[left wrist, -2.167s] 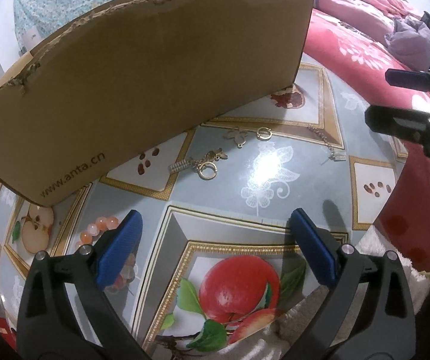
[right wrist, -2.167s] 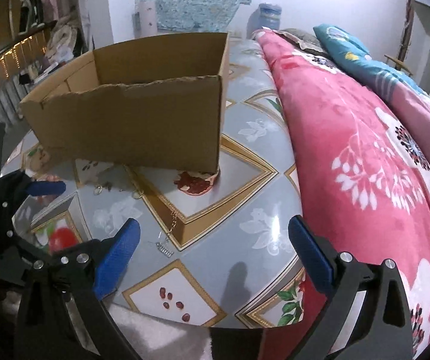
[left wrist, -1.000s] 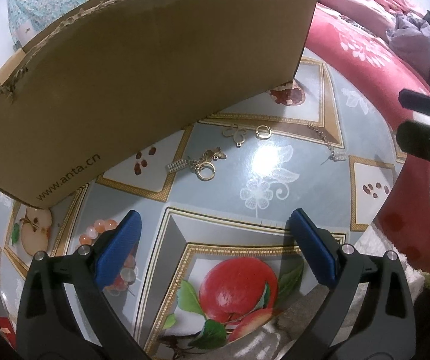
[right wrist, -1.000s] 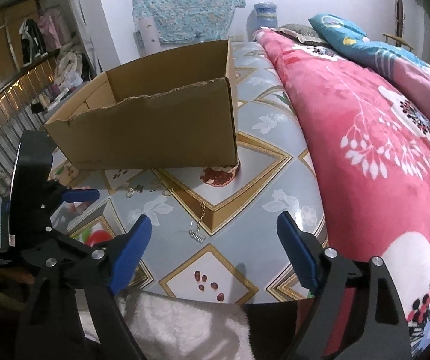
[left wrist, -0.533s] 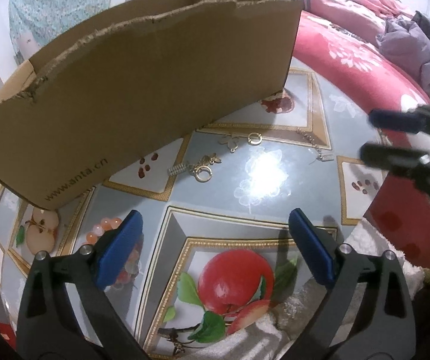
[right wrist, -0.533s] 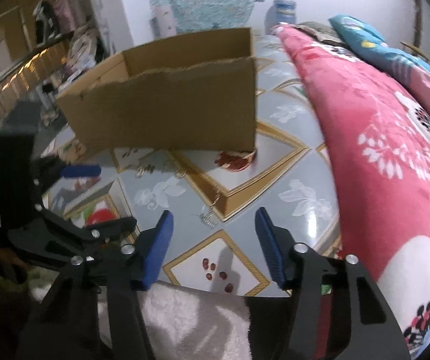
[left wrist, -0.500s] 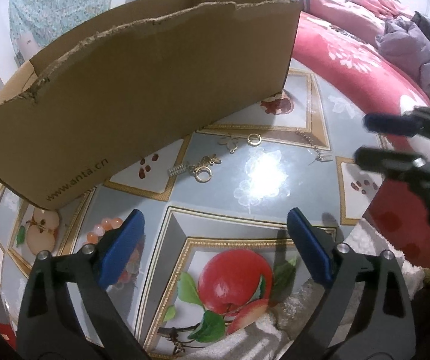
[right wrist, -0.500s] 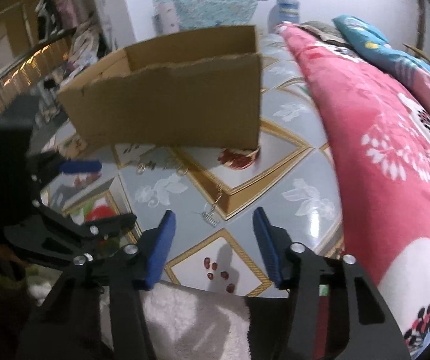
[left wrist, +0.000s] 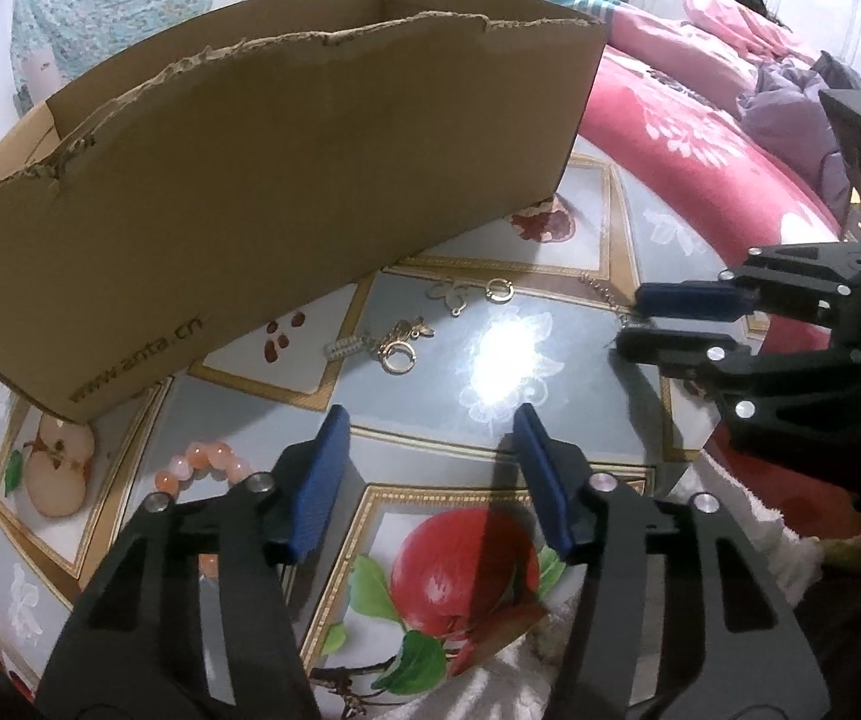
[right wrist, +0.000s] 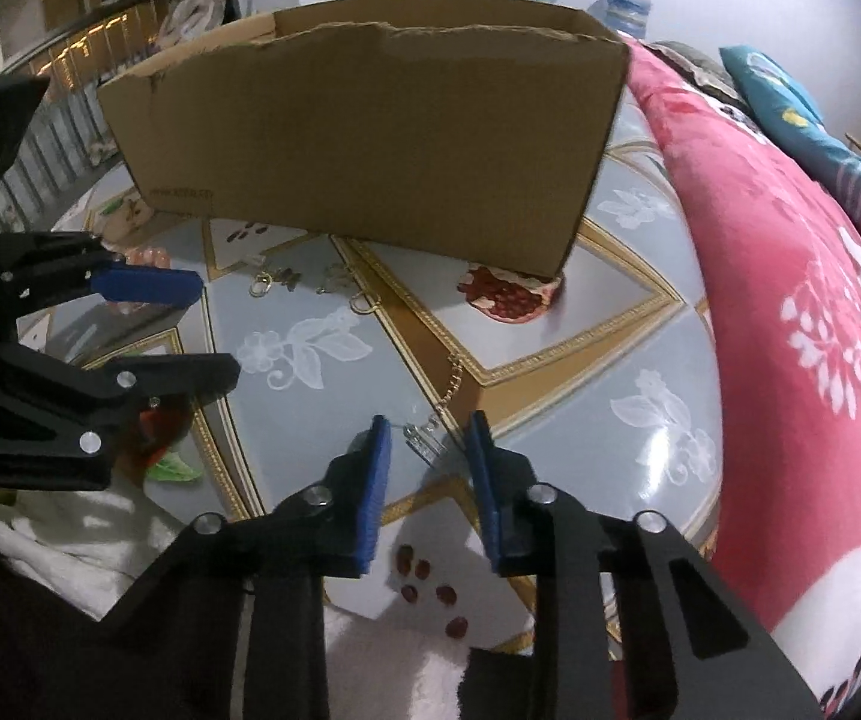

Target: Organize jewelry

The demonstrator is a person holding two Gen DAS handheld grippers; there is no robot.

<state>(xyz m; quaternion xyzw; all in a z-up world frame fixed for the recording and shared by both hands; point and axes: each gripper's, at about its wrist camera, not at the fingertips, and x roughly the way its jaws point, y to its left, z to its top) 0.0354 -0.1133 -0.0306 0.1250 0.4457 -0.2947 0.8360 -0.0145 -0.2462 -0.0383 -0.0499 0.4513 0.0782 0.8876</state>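
An open cardboard box point(left wrist: 262, 180) stands on the patterned table; it also shows in the right wrist view point(right wrist: 370, 126). In front of it lie a gold ring charm point(left wrist: 397, 354), a small gold hoop point(left wrist: 499, 290) and a pink bead bracelet point(left wrist: 202, 462). A silver chain with a clasp point(right wrist: 430, 429) lies between the fingers of my right gripper point(right wrist: 428, 438), which is open and low over it. My left gripper point(left wrist: 430, 450) is open and empty, short of the gold charm. The right gripper also shows in the left wrist view point(left wrist: 640, 321).
A red floral blanket point(right wrist: 802, 312) covers the bed along the table's right edge. A white fluffy cloth point(right wrist: 70, 534) hangs at the near table edge. Gold pieces point(right wrist: 268, 282) lie near the box front. A rack with clutter stands far left.
My right gripper has come forward and down to straddle the silver chain, its jaws narrower than before. My left gripper's jaws have also narrowed. The jewelry has not moved.
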